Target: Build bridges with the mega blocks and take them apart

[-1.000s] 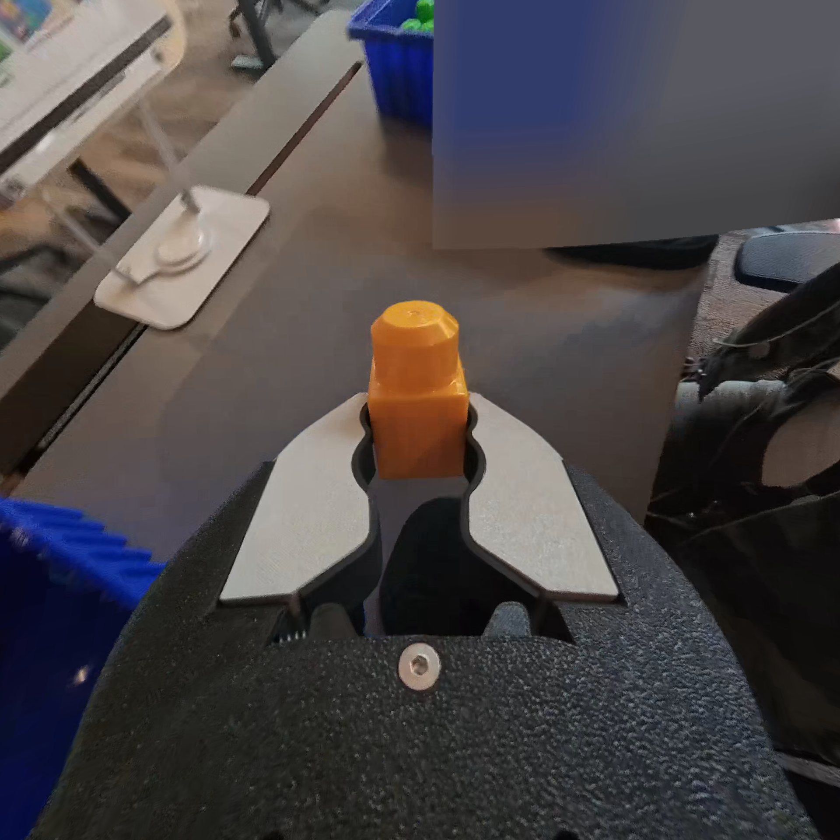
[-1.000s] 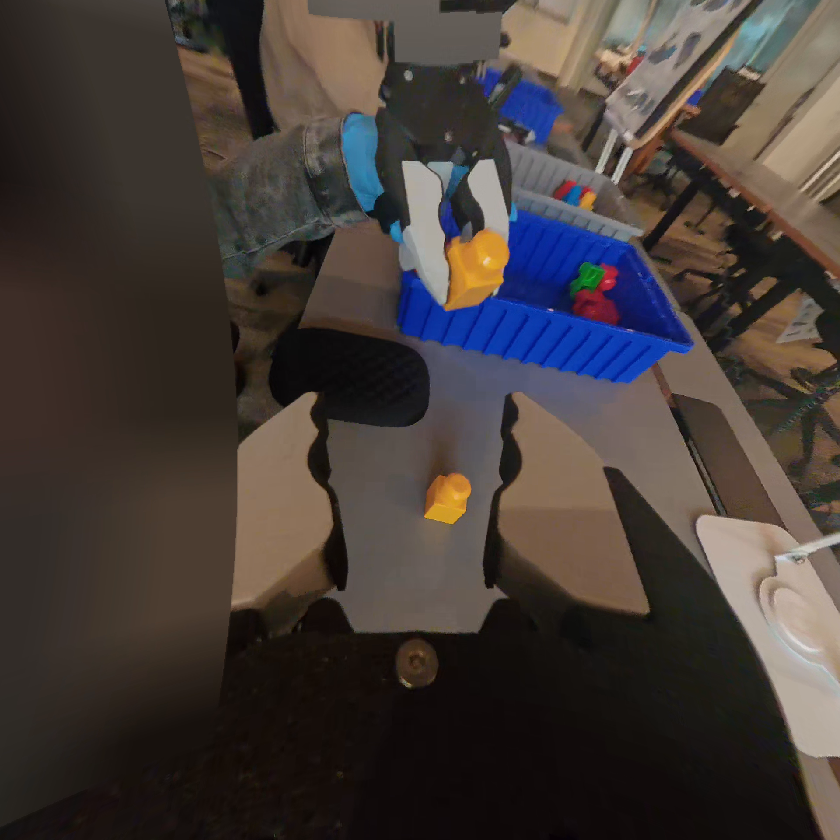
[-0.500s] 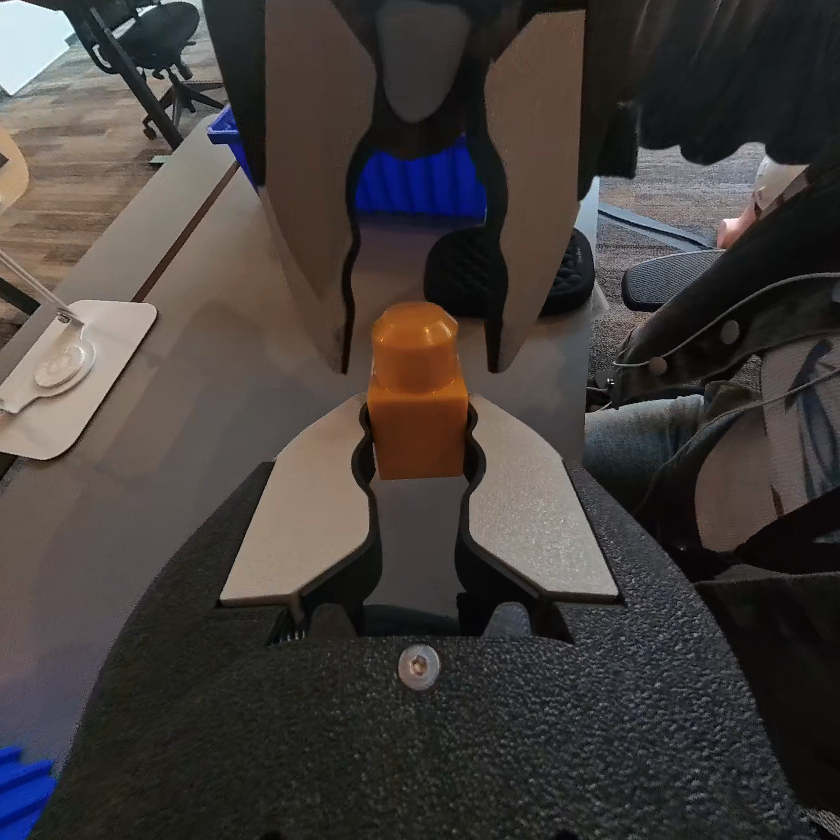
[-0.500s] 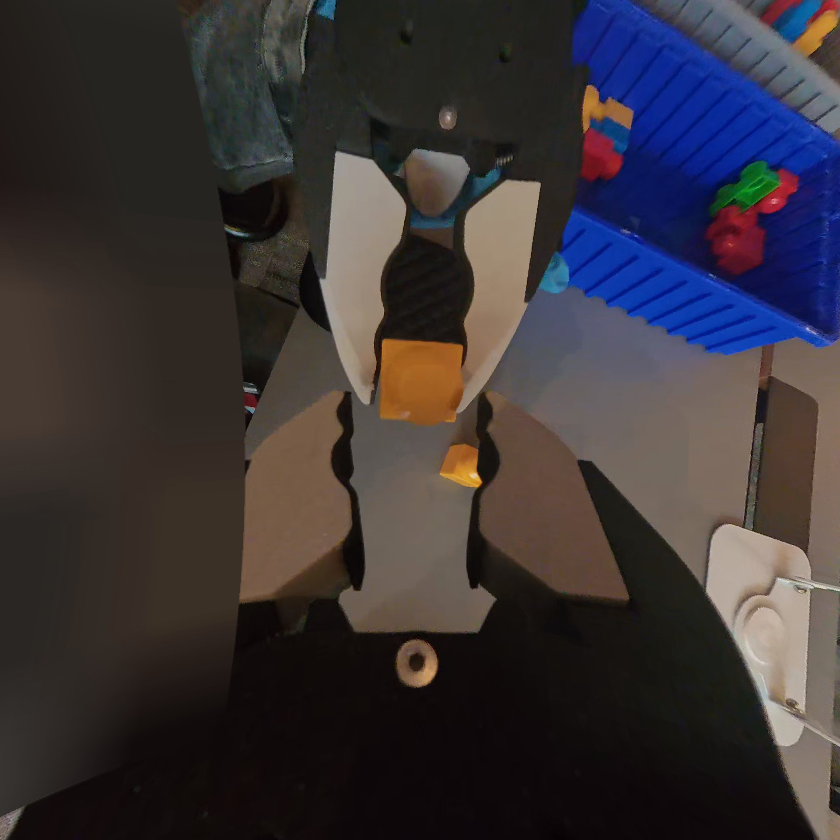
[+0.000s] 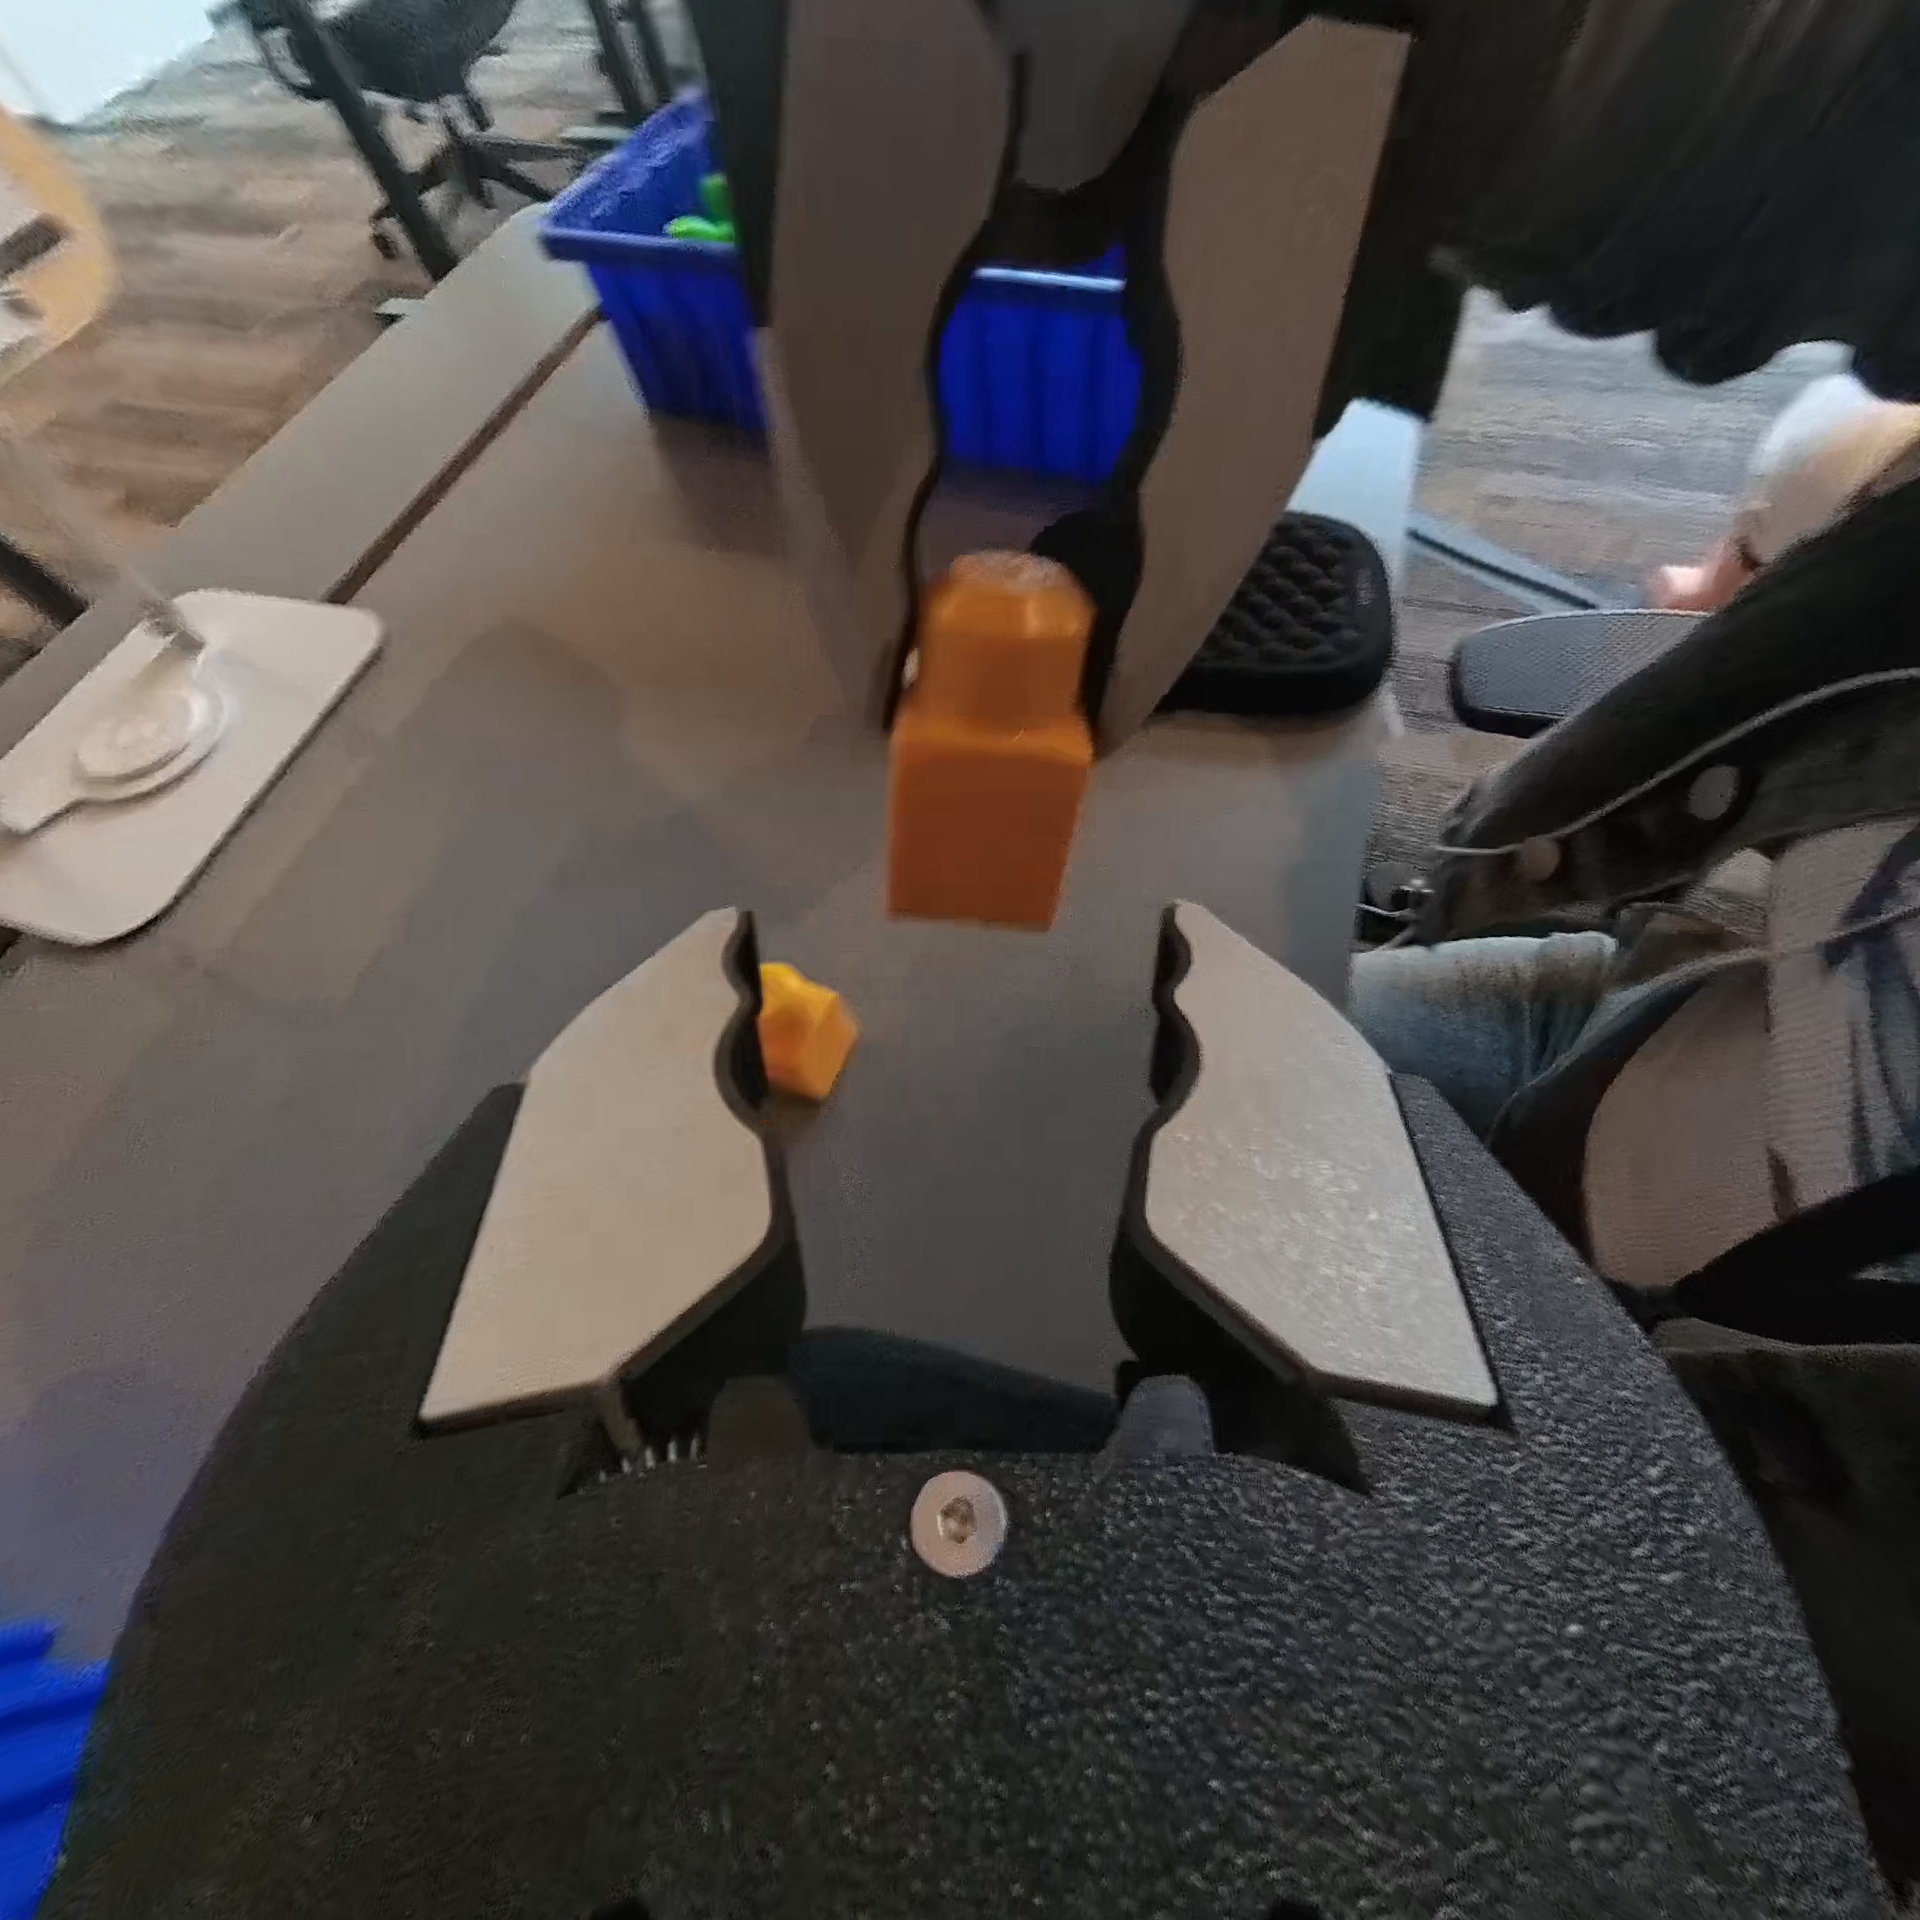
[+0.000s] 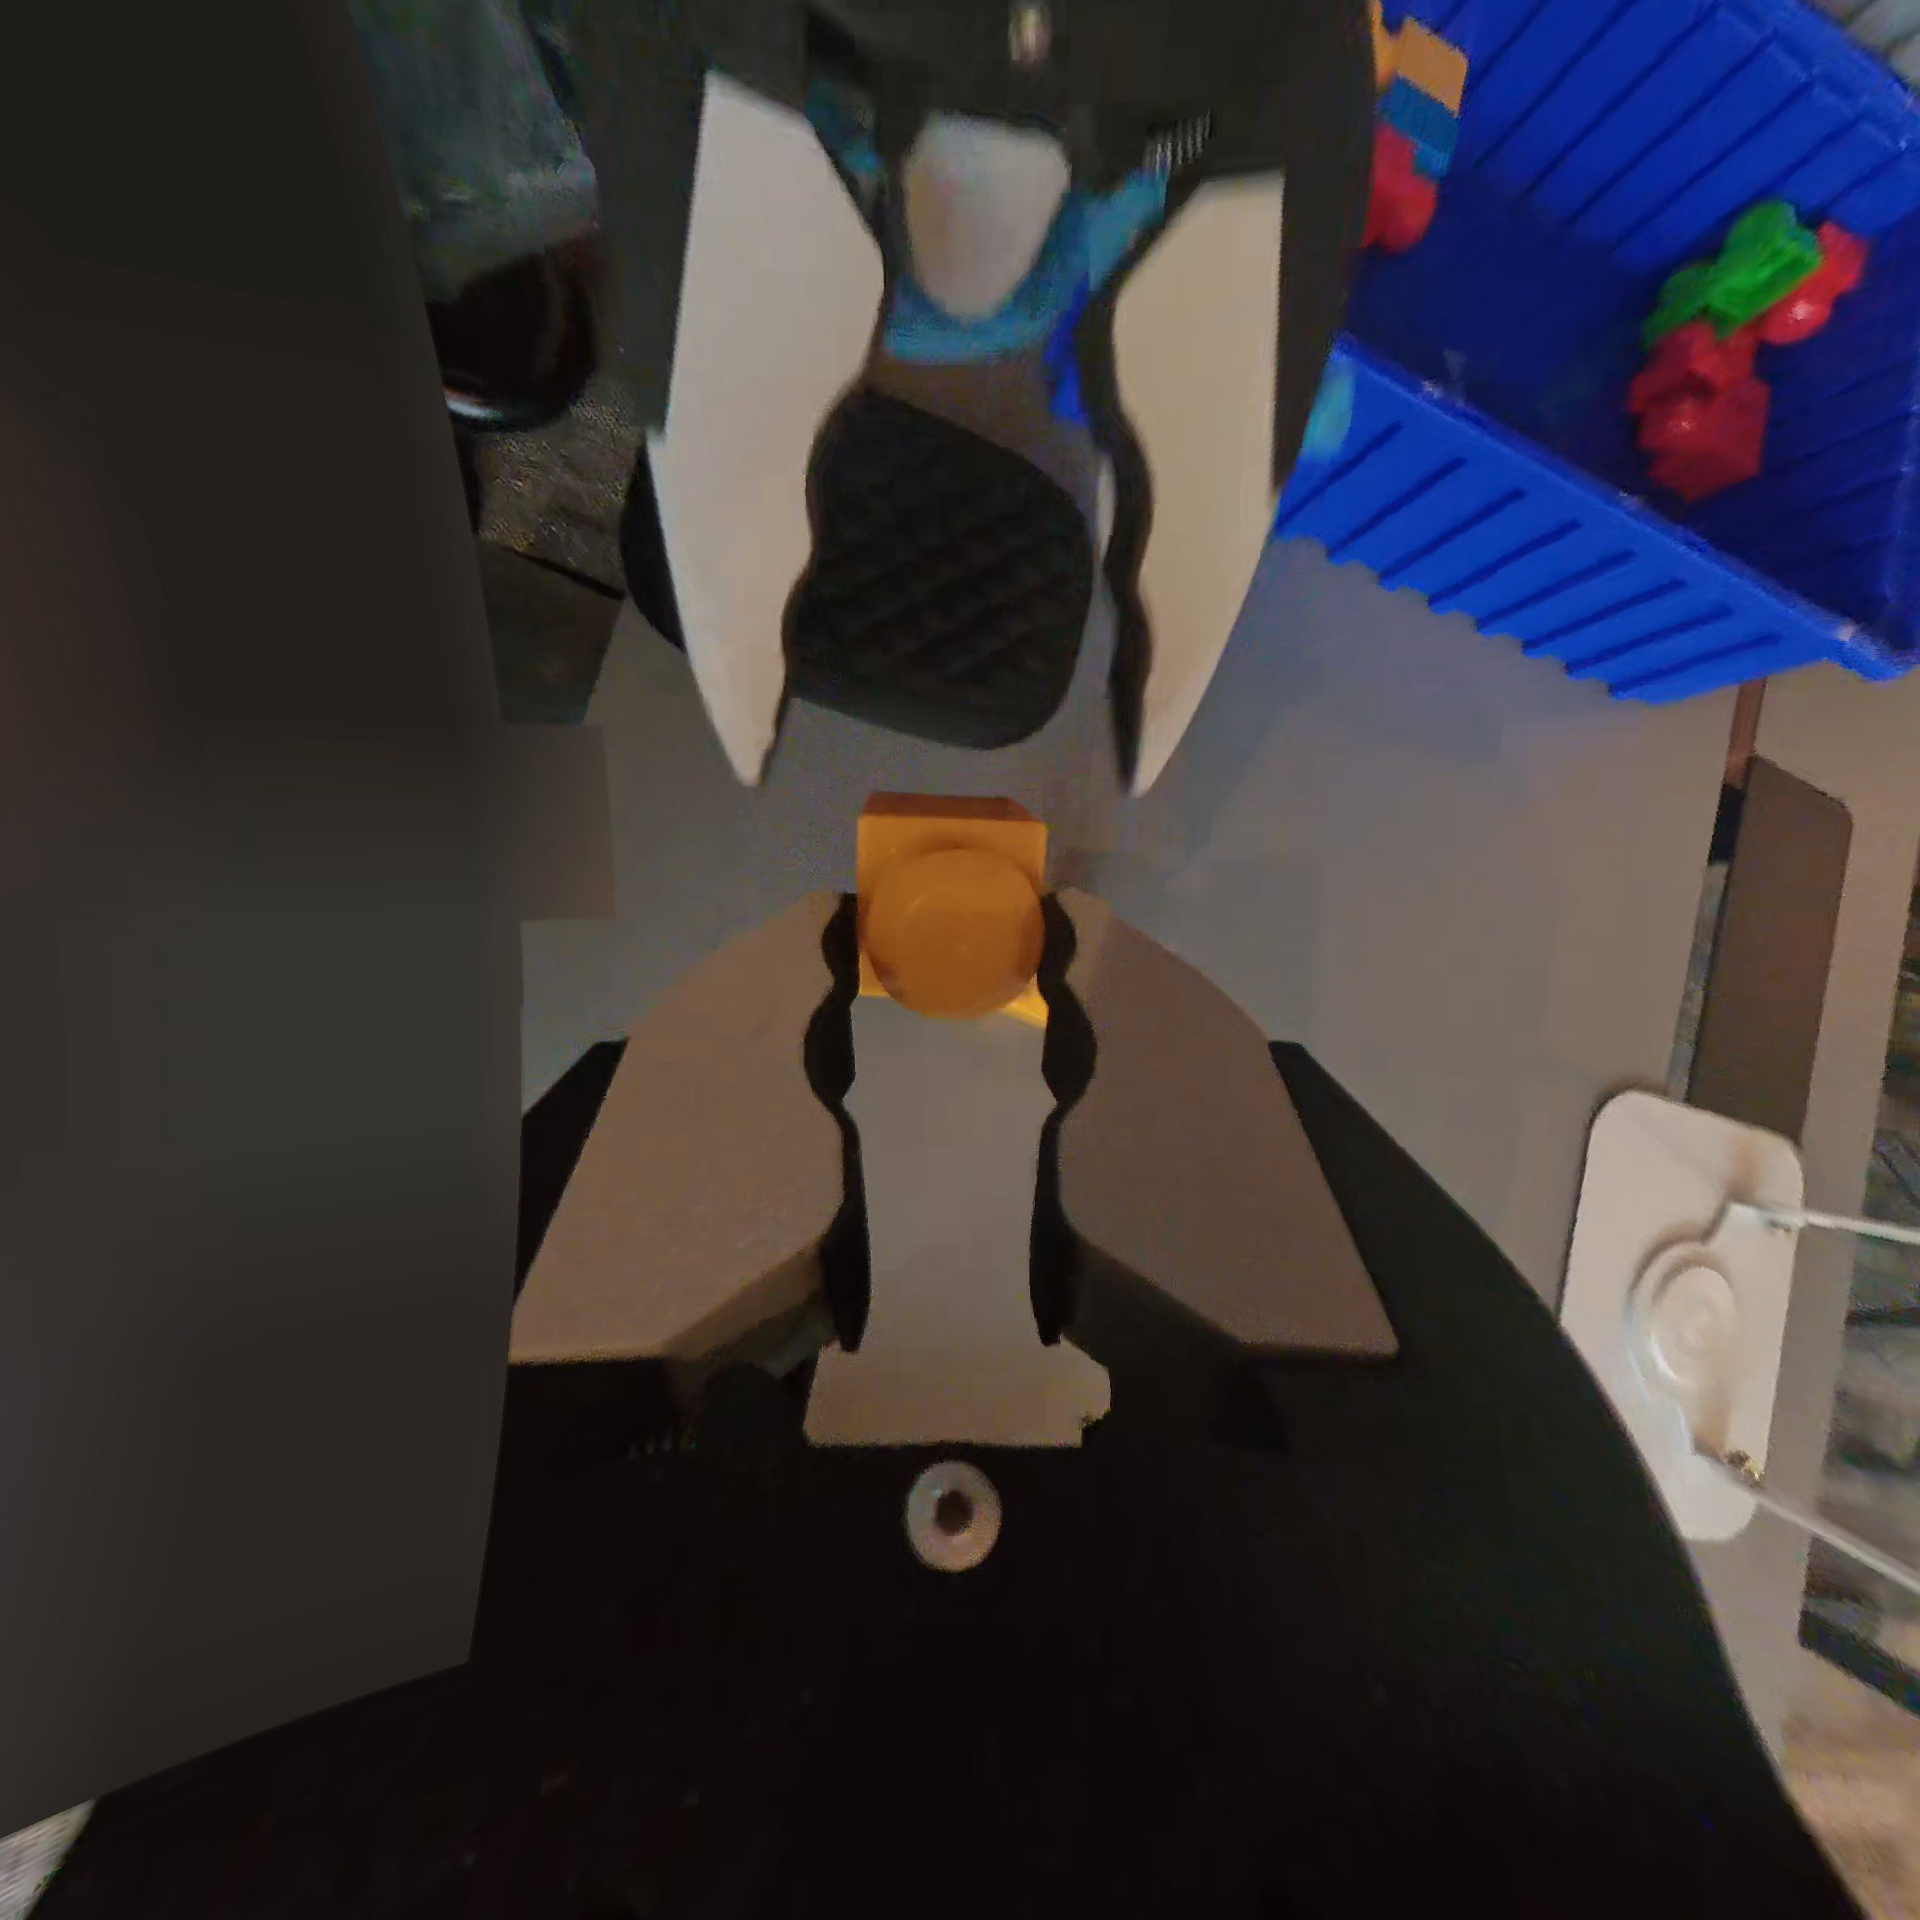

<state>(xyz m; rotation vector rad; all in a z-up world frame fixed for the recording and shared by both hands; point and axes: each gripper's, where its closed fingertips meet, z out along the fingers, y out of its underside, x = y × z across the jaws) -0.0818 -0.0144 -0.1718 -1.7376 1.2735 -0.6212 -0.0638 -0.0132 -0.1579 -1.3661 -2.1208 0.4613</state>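
Observation:
An orange one-stud block (image 5: 982, 821) hangs in the air above the dark table (image 5: 520, 831). My right gripper (image 6: 951, 914) is shut on its stud (image 6: 951, 935); in the left wrist view this gripper (image 5: 1003, 717) reaches down from the top. My left gripper (image 5: 956, 920) is open and empty, just short of the block's base. In the right wrist view it (image 6: 945, 774) faces me with its jaws apart. A second, smaller-looking orange block (image 5: 805, 1039) lies on the table by my left finger; only its corner (image 6: 1029, 1013) peeks out in the right wrist view.
A blue bin (image 6: 1558, 540) holds red and green blocks (image 6: 1714, 343). Another blue bin (image 5: 675, 312) stands at the table's far end. A white flat stand base (image 5: 177, 748) lies by the left edge. A black mesh pad (image 5: 1288, 634) is at the far right, and a seated person (image 5: 1662, 1039) is beside the table. Both grippers' tips are close together, under 4 cm apart.
My left gripper opened and let go of the orange block and drew back a little. My right gripper closed on the block's stud and now holds it.

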